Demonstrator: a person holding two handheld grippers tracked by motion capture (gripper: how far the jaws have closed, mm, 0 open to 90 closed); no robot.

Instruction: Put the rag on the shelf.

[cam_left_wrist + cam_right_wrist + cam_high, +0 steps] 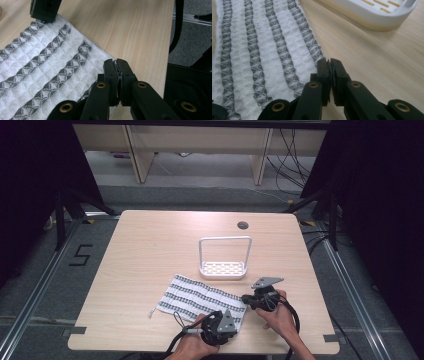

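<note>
Lay flat on the near half of a pale wood-grain bench [150, 245]: a white waffle-weave cloth with dark grey patterned stripes [200, 297], running slantwise from left to right. Stood just beyond the cloth, near the bench's middle: a white slotted plastic tray with a tall wire loop handle [223, 269], upright and apart from the cloth.

Held at the cloth's near right corner: left hand-held gripper [116, 65], jaws pressed together on the cloth's edge, a thin fold of fabric pinched between them. Held at the cloth's far right corner: right hand-held gripper [329, 64], jaws likewise closed tight at the cloth's hem, with fabric seemingly caught between them. Seen from above: both of the person's hands low at the bench's near edge, cables trailing back.
</note>
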